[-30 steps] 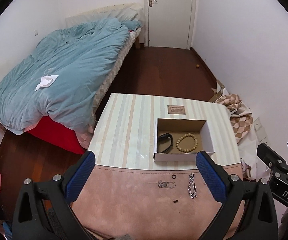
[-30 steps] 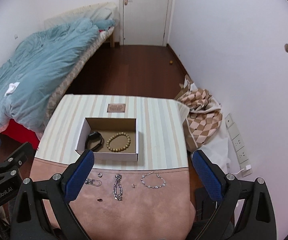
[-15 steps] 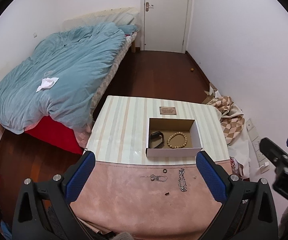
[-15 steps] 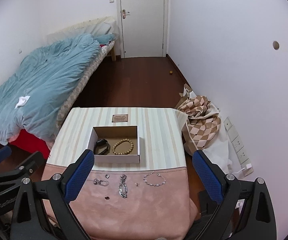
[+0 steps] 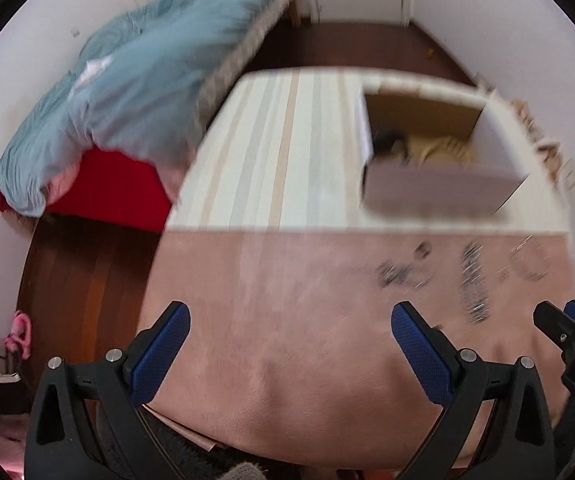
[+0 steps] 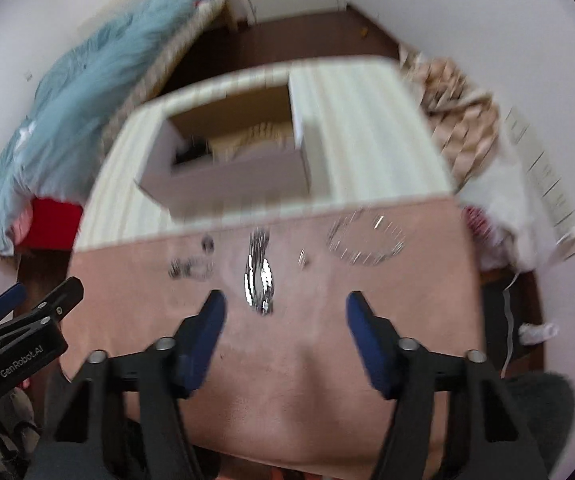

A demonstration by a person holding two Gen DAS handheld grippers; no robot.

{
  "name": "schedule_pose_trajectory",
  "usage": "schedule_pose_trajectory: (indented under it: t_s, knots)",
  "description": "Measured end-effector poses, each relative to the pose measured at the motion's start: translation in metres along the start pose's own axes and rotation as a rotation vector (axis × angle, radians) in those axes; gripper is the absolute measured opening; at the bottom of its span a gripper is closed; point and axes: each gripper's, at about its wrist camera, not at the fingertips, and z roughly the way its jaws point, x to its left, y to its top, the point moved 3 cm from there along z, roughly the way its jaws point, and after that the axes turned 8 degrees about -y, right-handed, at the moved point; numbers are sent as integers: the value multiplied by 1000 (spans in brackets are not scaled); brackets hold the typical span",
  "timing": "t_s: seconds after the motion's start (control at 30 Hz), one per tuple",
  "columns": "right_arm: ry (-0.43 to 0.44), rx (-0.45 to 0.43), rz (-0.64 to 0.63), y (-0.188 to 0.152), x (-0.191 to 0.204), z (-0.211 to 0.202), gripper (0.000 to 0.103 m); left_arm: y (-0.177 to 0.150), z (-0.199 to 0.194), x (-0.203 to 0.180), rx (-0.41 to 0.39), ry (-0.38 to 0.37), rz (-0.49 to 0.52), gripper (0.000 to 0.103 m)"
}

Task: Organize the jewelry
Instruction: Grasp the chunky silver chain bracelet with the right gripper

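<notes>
Both views are motion-blurred. A cardboard box (image 6: 231,168) on the striped table holds a black band (image 6: 189,152) and a beige bead bracelet (image 6: 263,136). On the pink mat (image 6: 287,340) lie a thick silver chain (image 6: 259,276), a thin silver bracelet (image 6: 367,240), a small ring (image 6: 207,243), a clasp piece (image 6: 189,268) and a tiny stud (image 6: 302,258). My right gripper (image 6: 285,312) is open and empty, just short of the thick chain. My left gripper (image 5: 287,328) is open and empty over the mat, left of the jewelry (image 5: 473,280). The box also shows in the left wrist view (image 5: 435,184).
A bed with a blue duvet (image 5: 127,88) stands left of the table. A checked cloth (image 6: 459,120) and a white power strip (image 6: 555,200) lie on the floor to the right. The mat's near edge is below both grippers.
Both grippers have dropped fast toward the mat, so the table and jewelry now look much closer. The right gripper's jaws stand narrower than before. The jewelry has not moved.
</notes>
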Motion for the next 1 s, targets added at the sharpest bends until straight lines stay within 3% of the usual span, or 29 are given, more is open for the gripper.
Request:
schedule_pose_trajectory:
  t_s: [0.1, 0.2, 0.27, 0.3, 0.4, 0.5, 0.83, 0.93, 1.0]
  knots:
    - [3, 23, -13, -8, 9, 29, 51, -7, 21, 7, 40, 23, -2, 103]
    - [-9, 21, -40, -6, 20, 44, 49, -9, 35, 13, 64, 30, -12, 103]
    - [-47, 37, -73, -7, 27, 57, 41, -8, 38, 14, 71, 27, -16, 103]
    - [-57, 62, -82, -6, 30, 61, 30, -8, 39, 14, 75, 24, -16, 103]
    - [-71, 27, -140, -7, 38, 57, 9, -6, 38, 9, 79, 6, -5, 103]
    - [-67, 35, -128, -8, 33, 54, 7, -6, 38, -2, 76, -25, 27, 103]
    - [-62, 38, 51, -15, -43, 30, 6, -20, 45, -74, 91, -220, 171, 101]
    - [-71, 44, 75, -16, -54, 30, 7, -26, 49, -94, 97, -232, 229, 78]
    - [-72, 46, 88, -15, -58, 30, 7, -29, 51, -104, 100, -231, 256, 51]
